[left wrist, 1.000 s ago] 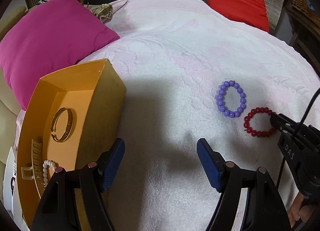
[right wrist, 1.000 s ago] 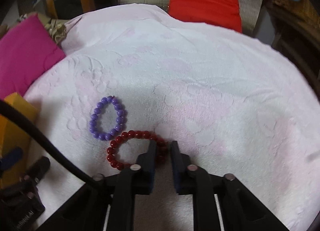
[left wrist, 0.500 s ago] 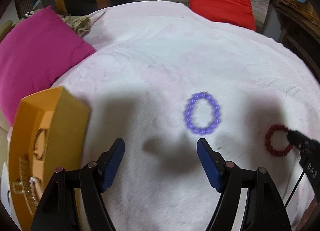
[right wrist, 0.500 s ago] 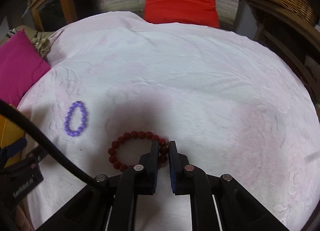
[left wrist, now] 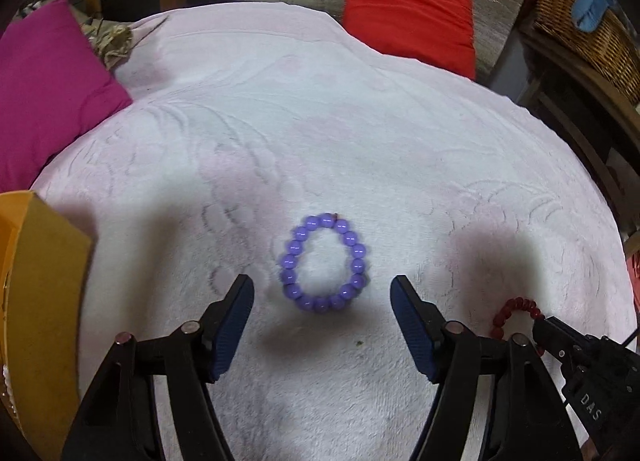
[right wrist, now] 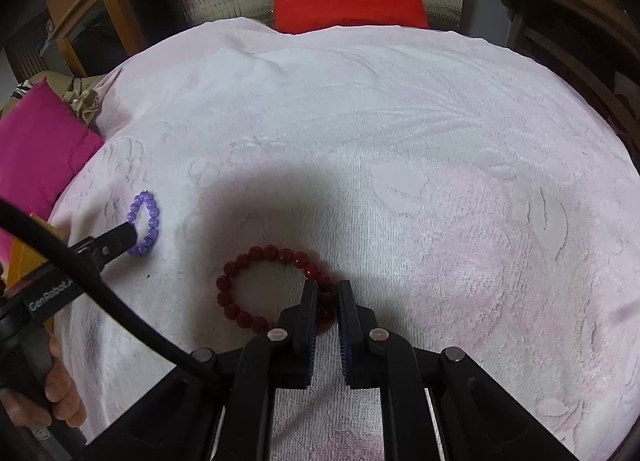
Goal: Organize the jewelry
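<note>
A purple bead bracelet (left wrist: 324, 263) lies flat on the pink towel (left wrist: 320, 121). My left gripper (left wrist: 322, 291) hovers over it and its jaws are closing. The blue pads stand either side of the bracelet's near half without touching it. From the right wrist view, one left finger (right wrist: 116, 241) reaches the purple bracelet (right wrist: 144, 223). My right gripper (right wrist: 326, 297) is shut on the right side of a dark red bead bracelet (right wrist: 260, 285), which rests on the towel. In the left wrist view the red bracelet (left wrist: 516, 311) shows at the right gripper's (left wrist: 538, 323) tip. An orange box (left wrist: 40, 301) stands at the left edge.
A magenta cushion (left wrist: 48, 93) lies at the far left and a red cushion (left wrist: 408, 9) at the back. A wicker basket (left wrist: 580, 21) stands off the surface at the right. A black cable (right wrist: 120, 309) and a hand (right wrist: 60, 393) cross the right wrist view's lower left.
My left gripper moved right, away from the orange box, until the purple bracelet sat between its fingertips. The right gripper stayed shut and drew the red bracelet away from the purple one.
</note>
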Tool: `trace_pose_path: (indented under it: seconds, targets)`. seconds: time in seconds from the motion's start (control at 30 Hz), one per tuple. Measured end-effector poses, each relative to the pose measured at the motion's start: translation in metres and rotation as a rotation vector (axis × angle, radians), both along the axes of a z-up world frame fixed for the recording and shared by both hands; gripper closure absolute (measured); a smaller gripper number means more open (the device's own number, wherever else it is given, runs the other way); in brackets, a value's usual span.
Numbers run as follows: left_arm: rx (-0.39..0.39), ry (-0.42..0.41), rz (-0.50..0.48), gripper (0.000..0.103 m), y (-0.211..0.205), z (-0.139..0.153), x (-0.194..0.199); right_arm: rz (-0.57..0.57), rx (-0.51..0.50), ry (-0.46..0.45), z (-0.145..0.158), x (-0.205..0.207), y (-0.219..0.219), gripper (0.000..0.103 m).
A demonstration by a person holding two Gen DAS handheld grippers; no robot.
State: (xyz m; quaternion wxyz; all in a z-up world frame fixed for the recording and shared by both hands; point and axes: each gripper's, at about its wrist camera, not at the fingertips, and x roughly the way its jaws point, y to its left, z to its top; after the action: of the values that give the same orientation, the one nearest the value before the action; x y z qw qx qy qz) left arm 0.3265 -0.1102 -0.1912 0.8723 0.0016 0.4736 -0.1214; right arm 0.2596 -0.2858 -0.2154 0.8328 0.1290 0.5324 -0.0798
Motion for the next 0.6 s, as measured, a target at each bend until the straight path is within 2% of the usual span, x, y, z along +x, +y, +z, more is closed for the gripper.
trace_pose_path:
  seconds: [0.07, 0.13, 0.27, 0.37, 0.4, 0.43, 0.53, 0.6]
  targets:
    - [-0.013, 0.004, -0.004, 0.035, -0.003, -0.004, 0.005, 0.002, -0.003, -0.001, 0.000, 0.000, 0.000, 0.092]
    - [-0.017, 0.018, -0.007, 0.046, -0.005, -0.010, 0.010, -0.001, 0.001, -0.002, 0.001, -0.003, 0.000, 0.092]
    - [0.011, -0.001, -0.016, 0.049, -0.012, -0.016, 0.016, -0.002, 0.008, -0.003, 0.001, -0.004, -0.001, 0.092]
    - [0.019, -0.011, -0.021, 0.060, -0.014, -0.018, 0.019, -0.002, 0.008, -0.003, 0.001, -0.005, -0.002, 0.092]
    - [0.019, -0.009, -0.024, 0.069, -0.014, -0.018, 0.020, -0.002, 0.007, -0.003, 0.001, -0.005, -0.002, 0.092]
    - [0.008, 0.003, -0.031, 0.083, -0.014, -0.018, 0.020, 0.000, 0.006, -0.004, 0.001, -0.005, -0.002, 0.092]
    - [0.001, 0.041, -0.052, 0.092, -0.016, -0.019, 0.020, 0.003, 0.007, -0.004, 0.001, -0.003, -0.002, 0.092]
    - [-0.001, 0.066, -0.065, 0.093, -0.013, -0.019, 0.016, 0.003, 0.013, -0.005, 0.000, -0.003, -0.004, 0.092]
